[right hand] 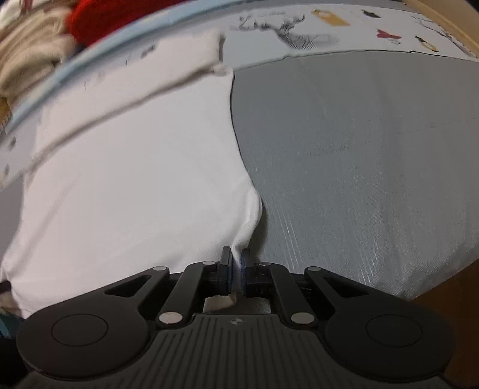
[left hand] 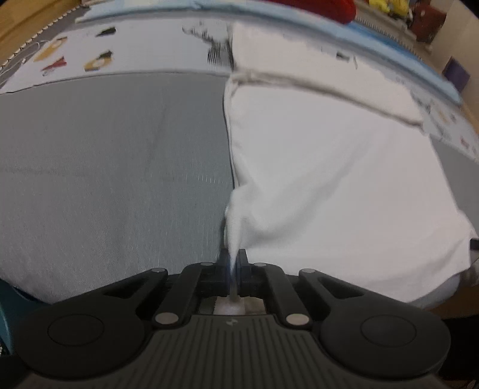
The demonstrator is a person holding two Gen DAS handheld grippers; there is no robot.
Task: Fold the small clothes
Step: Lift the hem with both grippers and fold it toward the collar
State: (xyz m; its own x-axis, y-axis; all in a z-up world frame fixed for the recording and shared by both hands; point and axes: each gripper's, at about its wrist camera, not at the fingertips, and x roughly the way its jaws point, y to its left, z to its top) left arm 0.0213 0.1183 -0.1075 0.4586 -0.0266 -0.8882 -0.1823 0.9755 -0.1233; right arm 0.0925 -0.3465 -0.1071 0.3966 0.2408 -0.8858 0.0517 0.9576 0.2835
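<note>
A white garment [left hand: 329,167] lies spread on a grey mat [left hand: 104,164], filling the right half of the left wrist view. My left gripper [left hand: 233,260] is shut on the garment's near left corner, which bunches up between the pads. In the right wrist view the same white garment [right hand: 134,167] fills the left half over the grey mat [right hand: 359,149]. My right gripper [right hand: 237,263] is shut on its near right corner. A seam or folded band [left hand: 314,85] crosses the far part of the garment. Both views are blurred by motion.
A white cloth printed with small figures and a deer drawing [right hand: 287,33] lies beyond the mat. A light blue strip [left hand: 389,48] runs along its far edge. A red knitted item [right hand: 98,21] and beige clothes [right hand: 27,59] are piled behind. Wooden floor [left hand: 18,27] shows at the edges.
</note>
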